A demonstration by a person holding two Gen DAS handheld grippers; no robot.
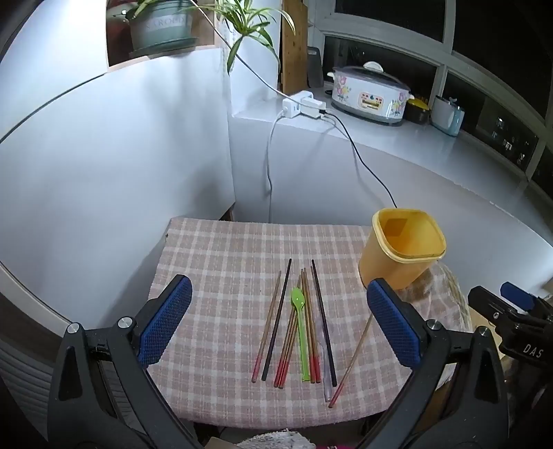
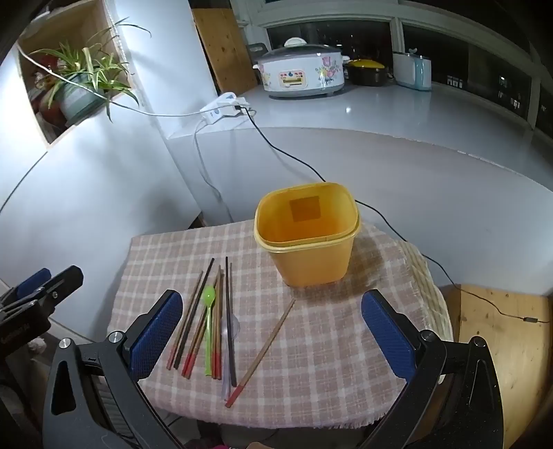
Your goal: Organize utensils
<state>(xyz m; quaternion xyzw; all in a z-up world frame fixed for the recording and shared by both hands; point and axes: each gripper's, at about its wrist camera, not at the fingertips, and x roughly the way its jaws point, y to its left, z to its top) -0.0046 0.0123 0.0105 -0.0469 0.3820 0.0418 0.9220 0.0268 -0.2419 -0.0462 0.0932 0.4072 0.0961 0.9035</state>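
Note:
Several chopsticks [image 1: 312, 331] [image 2: 193, 328], some brown with red ends and some black, lie side by side on a pink checked cloth [image 1: 214, 276] [image 2: 328, 345]. A green plastic spoon [image 1: 300, 328] [image 2: 209, 321] and a clear plastic spoon [image 2: 230, 345] lie among them. One red-ended chopstick [image 1: 352, 362] [image 2: 266, 349] lies apart to the right, slanted. An empty yellow container [image 1: 401, 248] [image 2: 307, 235] stands upright at the cloth's back right. My left gripper [image 1: 280, 321] is open above the chopsticks. My right gripper [image 2: 273, 331] is open above the slanted chopstick. Both are empty.
A white counter [image 2: 380, 114] runs behind, with a flowered rice cooker [image 1: 369, 93] [image 2: 300, 72], a power strip [image 1: 304, 105] [image 2: 223, 105] and trailing cables. A potted plant [image 1: 162, 27] [image 2: 79, 89] sits in a wall niche. A wooden surface [image 2: 501, 345] lies right of the cloth.

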